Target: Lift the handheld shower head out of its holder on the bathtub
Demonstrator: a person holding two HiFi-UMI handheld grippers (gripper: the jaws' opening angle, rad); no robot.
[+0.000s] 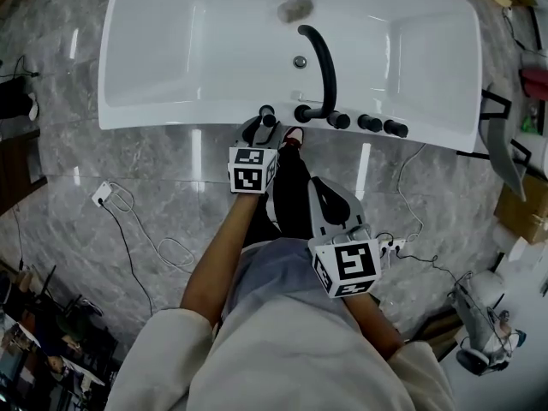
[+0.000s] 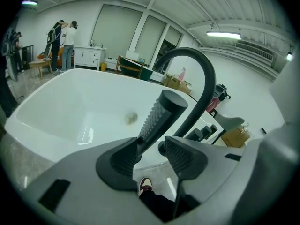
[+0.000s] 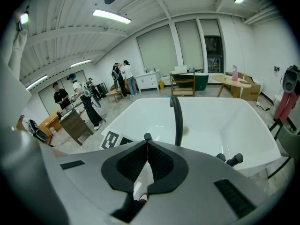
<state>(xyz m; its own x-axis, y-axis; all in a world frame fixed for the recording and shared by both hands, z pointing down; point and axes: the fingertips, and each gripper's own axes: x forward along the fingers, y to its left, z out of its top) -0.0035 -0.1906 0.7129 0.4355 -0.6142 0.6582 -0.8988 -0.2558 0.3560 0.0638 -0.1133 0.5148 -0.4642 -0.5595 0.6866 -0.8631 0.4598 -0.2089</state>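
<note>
The handheld shower head [image 1: 268,116] is a black ribbed handle standing in its holder on the near rim of the white bathtub [image 1: 171,58]. In the left gripper view this handle [image 2: 159,114] slants up between my left gripper's [image 2: 150,151] two pads, which stand apart on either side of it. From above, the left gripper [image 1: 261,131] reaches the rim right at the handle. My right gripper [image 1: 317,185] hangs back over the floor with its pads together and nothing in them; its own view shows the same [image 3: 146,146].
A black arched spout [image 1: 324,67] rises just right of the handle, with three black knobs [image 1: 370,123] along the rim beyond it. The drain [image 1: 294,8] lies in the tub. A power strip and cables [image 1: 103,193] lie on the marble floor. People stand far off [image 3: 119,76].
</note>
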